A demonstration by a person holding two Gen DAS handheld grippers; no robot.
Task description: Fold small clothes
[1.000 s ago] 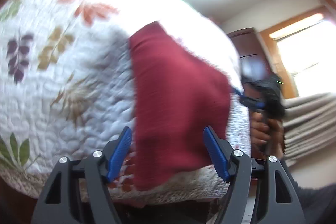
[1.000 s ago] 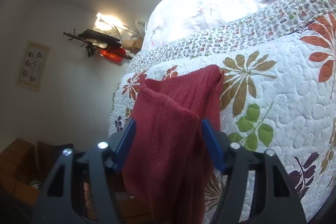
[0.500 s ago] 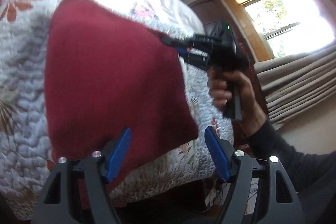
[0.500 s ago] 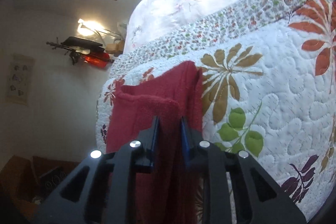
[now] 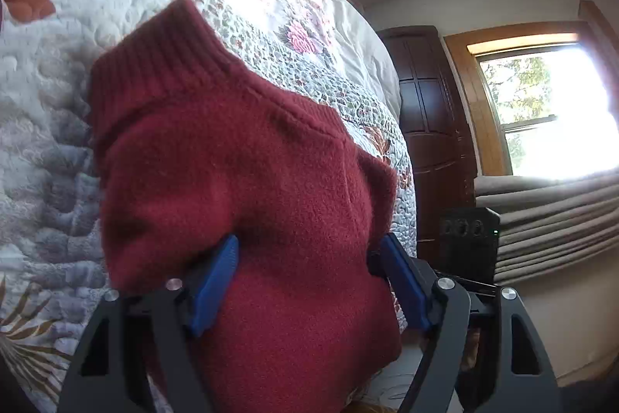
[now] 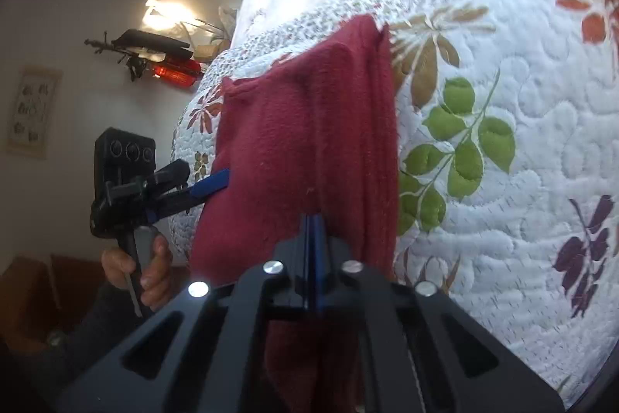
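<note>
While the right gripper (image 6: 312, 231) pinches a red sweater (image 6: 309, 142) over the quilt (image 6: 503, 103), the left gripper (image 5: 309, 258) gapes wide around it.

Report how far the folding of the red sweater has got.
Done: the right tool is shut on the red sweater, lifting its edge off the quilt. In hand: the left tool sits open around the opposite side, not yet clamped. Left: close it, fold the sweater and lay it flat.
</note>
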